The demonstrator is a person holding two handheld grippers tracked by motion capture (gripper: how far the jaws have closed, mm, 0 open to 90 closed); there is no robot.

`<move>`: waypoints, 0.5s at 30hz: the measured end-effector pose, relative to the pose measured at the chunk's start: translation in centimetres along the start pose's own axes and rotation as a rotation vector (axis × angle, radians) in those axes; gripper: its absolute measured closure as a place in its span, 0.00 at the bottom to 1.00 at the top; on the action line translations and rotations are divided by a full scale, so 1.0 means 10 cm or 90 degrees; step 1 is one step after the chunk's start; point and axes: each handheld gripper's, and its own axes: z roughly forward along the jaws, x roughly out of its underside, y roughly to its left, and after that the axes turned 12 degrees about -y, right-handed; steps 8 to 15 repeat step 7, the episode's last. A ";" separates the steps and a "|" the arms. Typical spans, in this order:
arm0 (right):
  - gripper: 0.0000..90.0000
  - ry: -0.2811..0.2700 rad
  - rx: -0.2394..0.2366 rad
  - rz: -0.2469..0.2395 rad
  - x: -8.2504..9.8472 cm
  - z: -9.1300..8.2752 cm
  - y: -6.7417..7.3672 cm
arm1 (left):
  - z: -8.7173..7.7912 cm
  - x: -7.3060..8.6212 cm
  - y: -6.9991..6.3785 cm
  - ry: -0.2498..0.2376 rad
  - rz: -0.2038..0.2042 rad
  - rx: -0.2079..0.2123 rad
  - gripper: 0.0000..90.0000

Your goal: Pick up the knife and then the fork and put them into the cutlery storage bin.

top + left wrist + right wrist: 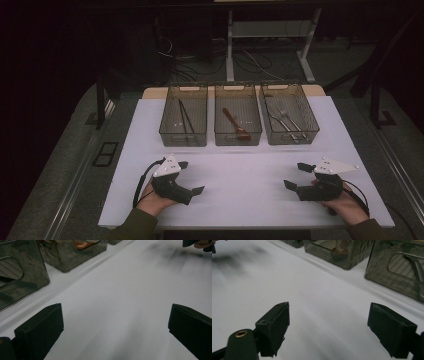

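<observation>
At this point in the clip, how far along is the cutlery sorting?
Looks done: dark chopsticks lie in the left smoky plastic bin, a brown wooden spoon in the middle bin, metal cutlery in the right bin. In hand: nothing; left gripper and right gripper rest open on the white tabletop. Nothing loose remains.

**What the views leave unclear**

In the high view the thin dark pieces in the left bin (183, 120) are too small to identify, and the metal cutlery in the right bin (290, 119) overlaps so that separate pieces cannot be counted. The brown utensil (236, 125) in the middle bin (238, 120) has no readable head shape. Both forearms are cut off by the near edge.

In the left claw (115, 322) view, the bins are cropped at the top left, their contents smeared behind tinted walls; the other hand (203, 244) is clipped at the top right corner.

In the right claw (329, 327) view, the nearest bin is cut by the right edge, and a grey handle (415, 267) inside it runs out of sight.
</observation>
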 end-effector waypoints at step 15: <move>0.19 -0.002 0.001 0.008 0.02 -0.01 -0.03 | 0.00 0.00 -0.01 -0.004 -0.001 -0.003 0.00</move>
